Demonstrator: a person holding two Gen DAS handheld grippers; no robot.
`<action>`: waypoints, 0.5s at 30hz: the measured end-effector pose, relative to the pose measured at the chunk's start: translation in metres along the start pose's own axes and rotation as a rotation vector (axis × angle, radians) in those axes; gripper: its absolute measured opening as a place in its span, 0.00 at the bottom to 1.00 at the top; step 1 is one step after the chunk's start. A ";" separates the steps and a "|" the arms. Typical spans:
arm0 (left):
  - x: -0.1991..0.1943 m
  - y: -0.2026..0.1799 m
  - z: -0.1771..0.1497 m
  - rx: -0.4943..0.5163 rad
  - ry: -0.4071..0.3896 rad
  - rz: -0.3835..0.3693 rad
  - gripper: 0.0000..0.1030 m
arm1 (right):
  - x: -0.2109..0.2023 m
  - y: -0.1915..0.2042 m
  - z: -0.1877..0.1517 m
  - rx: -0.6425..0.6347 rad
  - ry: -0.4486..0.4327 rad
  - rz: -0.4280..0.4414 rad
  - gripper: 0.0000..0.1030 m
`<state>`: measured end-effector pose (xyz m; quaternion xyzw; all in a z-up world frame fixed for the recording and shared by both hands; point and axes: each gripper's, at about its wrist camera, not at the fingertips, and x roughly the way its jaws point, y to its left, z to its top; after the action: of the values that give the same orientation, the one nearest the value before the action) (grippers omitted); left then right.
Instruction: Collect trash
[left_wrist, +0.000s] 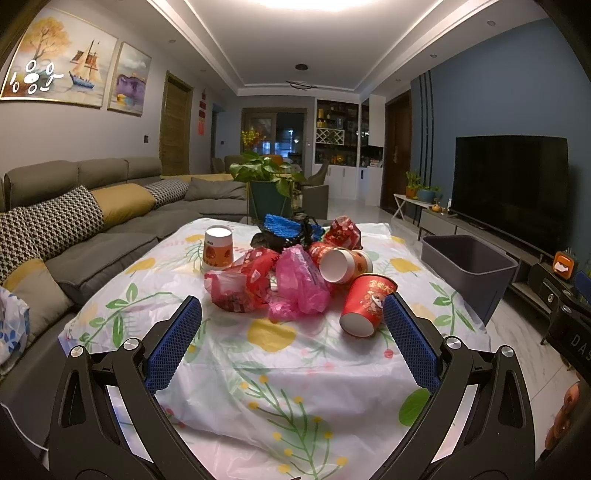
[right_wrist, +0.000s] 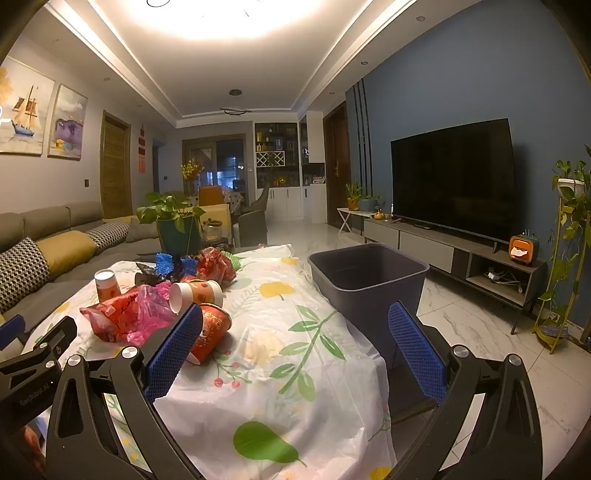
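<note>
Glaring ceiling light (right_wrist: 236, 18) overhead, dim room, strong fisheye edge bending.

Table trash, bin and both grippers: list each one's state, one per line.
Red paper cup: lying on its side.
White-and-orange paper cup: lying on its side.
Orange-printed paper cup: standing upside down.
Pink plastic bag: crumpled.
Dark grey plastic bin: upright; no contents visible.
Left gripper: open, empty.
Right gripper: open, empty.

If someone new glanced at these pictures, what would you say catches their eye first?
Probably the heap of red and pink trash in the middle of the floral tablecloth, with paper cups tipped over around it. Next, the empty grey bin off the table's right edge, and the big dark television on the blue wall.
</note>
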<state>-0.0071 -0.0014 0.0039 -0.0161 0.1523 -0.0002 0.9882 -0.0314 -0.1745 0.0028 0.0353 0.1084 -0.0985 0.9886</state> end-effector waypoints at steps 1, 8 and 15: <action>0.000 0.000 0.000 0.000 0.000 0.000 0.94 | 0.000 0.000 0.000 0.000 0.000 0.000 0.95; -0.001 -0.001 0.000 0.000 0.000 0.000 0.94 | 0.000 0.000 0.000 0.000 -0.001 -0.001 0.95; -0.001 -0.001 0.001 0.000 0.000 0.000 0.94 | -0.001 0.000 0.000 0.002 -0.002 -0.002 0.95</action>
<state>-0.0079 -0.0022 0.0050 -0.0160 0.1522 0.0000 0.9882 -0.0320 -0.1745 0.0028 0.0362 0.1076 -0.0994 0.9886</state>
